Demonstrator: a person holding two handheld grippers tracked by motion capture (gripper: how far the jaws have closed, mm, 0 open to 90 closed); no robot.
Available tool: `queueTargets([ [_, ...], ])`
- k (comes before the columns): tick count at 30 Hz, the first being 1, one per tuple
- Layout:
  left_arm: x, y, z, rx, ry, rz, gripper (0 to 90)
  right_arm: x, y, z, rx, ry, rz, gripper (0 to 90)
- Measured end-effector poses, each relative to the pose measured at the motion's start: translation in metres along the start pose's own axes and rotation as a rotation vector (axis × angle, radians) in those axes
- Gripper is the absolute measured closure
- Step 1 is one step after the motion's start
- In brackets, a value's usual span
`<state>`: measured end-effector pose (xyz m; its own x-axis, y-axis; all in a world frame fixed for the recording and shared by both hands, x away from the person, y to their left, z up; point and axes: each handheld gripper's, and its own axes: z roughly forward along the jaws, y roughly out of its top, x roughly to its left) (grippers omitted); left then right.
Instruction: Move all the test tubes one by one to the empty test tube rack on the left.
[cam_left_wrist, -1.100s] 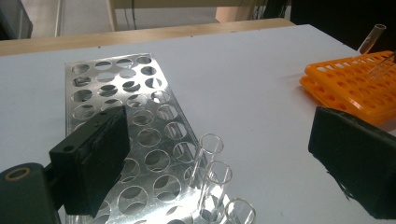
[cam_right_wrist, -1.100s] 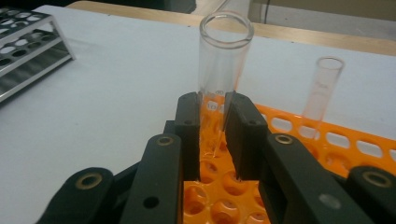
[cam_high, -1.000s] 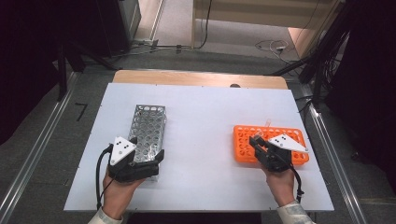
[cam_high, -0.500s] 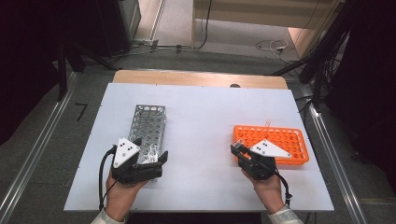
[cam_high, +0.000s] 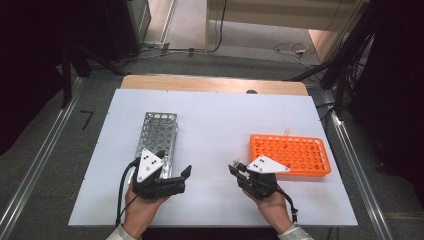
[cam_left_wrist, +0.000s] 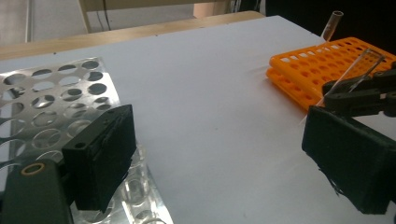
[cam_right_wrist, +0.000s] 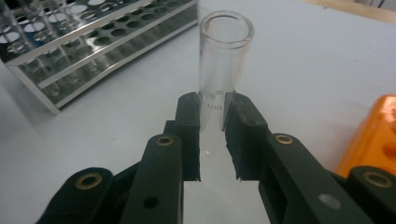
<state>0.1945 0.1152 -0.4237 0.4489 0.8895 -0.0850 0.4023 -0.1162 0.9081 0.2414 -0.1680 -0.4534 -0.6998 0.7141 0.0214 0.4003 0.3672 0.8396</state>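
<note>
A clear glass tube (cam_right_wrist: 223, 70) is clamped low on its body by the right tongs (cam_right_wrist: 212, 135), open mouth forward, so it can be carried across the tabletop (cam_high: 220, 125), probably to the metal rack (cam_high: 156, 135). The left tongs (cam_left_wrist: 224, 154) are held wide, nothing between them; their jaws have just been closing a little beside that rack. Farther right, the orange rack (cam_high: 292, 152) holds another tube (cam_left_wrist: 330, 24).
</note>
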Motion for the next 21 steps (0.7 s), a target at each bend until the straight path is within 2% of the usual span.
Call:
queueTargets([
  [11, -0.028, -0.002, 0.016, 0.023, -0.086, 0.048, 13.7, 0.029, 0.001, 0.016, 0.041, 0.081, -0.053, 73.1],
  [16, -0.037, -0.003, 0.021, 0.036, -0.104, 0.067, 17.7, 0.041, 0.004, 0.023, 0.051, 0.114, -0.077, 73.1],
  [21, -0.042, -0.005, 0.021, 0.025, -0.140, 0.095, 33.8, 0.054, 0.007, 0.027, 0.051, 0.141, -0.094, 73.1],
])
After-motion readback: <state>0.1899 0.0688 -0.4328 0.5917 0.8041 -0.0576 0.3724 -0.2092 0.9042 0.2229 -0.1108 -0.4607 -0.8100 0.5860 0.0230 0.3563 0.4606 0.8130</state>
